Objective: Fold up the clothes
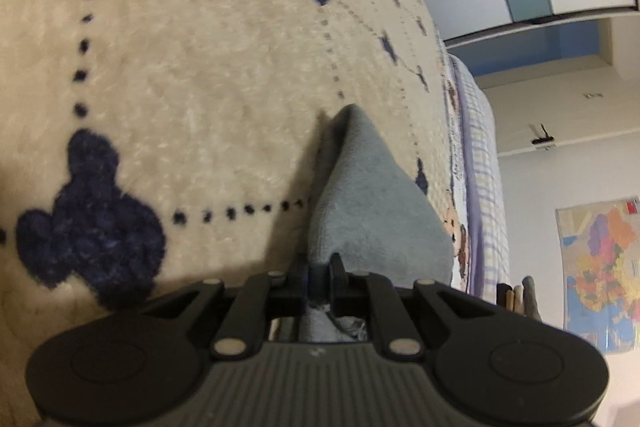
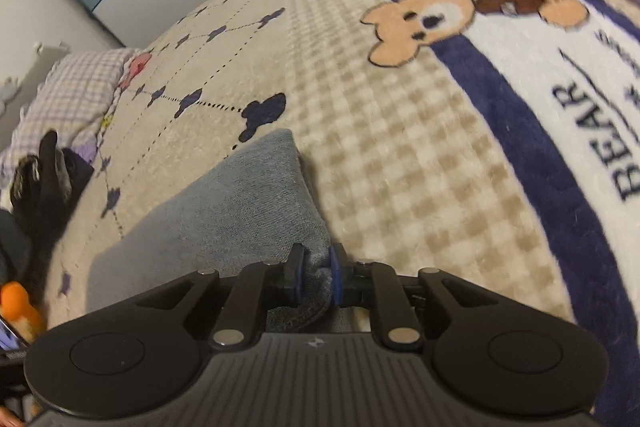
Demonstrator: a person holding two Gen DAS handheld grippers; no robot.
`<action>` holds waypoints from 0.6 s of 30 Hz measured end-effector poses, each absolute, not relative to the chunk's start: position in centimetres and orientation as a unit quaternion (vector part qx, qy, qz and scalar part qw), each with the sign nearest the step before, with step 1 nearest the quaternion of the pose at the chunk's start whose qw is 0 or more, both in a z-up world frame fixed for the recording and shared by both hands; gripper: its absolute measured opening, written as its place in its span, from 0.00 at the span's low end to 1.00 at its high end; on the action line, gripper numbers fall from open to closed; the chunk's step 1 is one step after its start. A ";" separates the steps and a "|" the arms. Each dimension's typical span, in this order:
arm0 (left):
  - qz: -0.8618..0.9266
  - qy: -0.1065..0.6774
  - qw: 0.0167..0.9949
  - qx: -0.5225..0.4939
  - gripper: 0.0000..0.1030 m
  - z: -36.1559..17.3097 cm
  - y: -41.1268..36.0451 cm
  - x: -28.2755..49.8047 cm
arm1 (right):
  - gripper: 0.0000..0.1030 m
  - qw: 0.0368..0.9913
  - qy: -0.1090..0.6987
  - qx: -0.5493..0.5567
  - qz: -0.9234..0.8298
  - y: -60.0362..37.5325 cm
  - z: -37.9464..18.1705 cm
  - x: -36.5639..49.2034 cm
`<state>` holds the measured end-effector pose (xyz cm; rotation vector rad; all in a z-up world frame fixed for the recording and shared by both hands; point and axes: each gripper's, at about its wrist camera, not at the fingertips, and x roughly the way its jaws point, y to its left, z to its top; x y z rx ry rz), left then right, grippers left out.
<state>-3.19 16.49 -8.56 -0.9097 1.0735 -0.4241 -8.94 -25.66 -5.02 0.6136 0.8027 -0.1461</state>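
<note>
The grey-blue garment [image 2: 224,211] hangs stretched just above the bed's cream blanket [image 1: 200,67], near its bear print [image 2: 460,11]. The left gripper [image 1: 320,277] and right gripper [image 2: 315,277] each pinch an edge between closed fingers.

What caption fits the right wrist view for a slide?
Right gripper pinches a grey-blue garment above a fleece bear blanket.

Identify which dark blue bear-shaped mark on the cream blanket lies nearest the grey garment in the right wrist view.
The largest blue mark, just beyond the grey garment's raised far corner on the blanket; the others lie farther and look smaller.
</note>
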 end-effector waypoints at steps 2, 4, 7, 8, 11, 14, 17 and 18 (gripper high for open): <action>-0.205 0.481 0.747 -0.411 0.23 -8.0 16.5 -3.1 | 0.19 0.879 0.379 0.283 -0.062 -25.7 -4.4 -8.9; -0.211 0.471 0.754 -0.407 0.40 -7.5 16.4 -2.8 | 0.21 0.883 0.371 0.284 -0.056 -26.0 -3.9 -8.9; -0.210 0.459 0.772 -0.386 0.46 -6.7 16.1 -2.4 | 0.26 0.887 0.357 0.289 -0.054 -26.5 -3.5 -8.7; -0.208 0.458 0.777 -0.379 0.46 -6.5 15.9 -2.2 | 0.26 0.888 0.353 0.290 -0.055 -26.8 -3.4 -8.6; -0.202 0.454 0.792 -0.355 0.45 -6.0 15.2 -1.5 | 0.27 0.889 0.342 0.298 -0.058 -27.4 -3.3 -8.1; -0.195 0.446 0.806 -0.336 0.43 -5.9 14.4 -0.7 | 0.28 0.885 0.333 0.322 -0.051 -28.2 -3.7 -7.4; -0.189 0.429 0.817 -0.336 0.40 -6.1 14.0 0.0 | 0.32 0.878 0.328 0.346 -0.035 -28.5 -4.3 -6.7; -0.189 0.426 0.819 -0.336 0.30 -6.2 13.9 0.2 | 0.34 0.877 0.327 0.350 -0.032 -28.5 -4.6 -6.4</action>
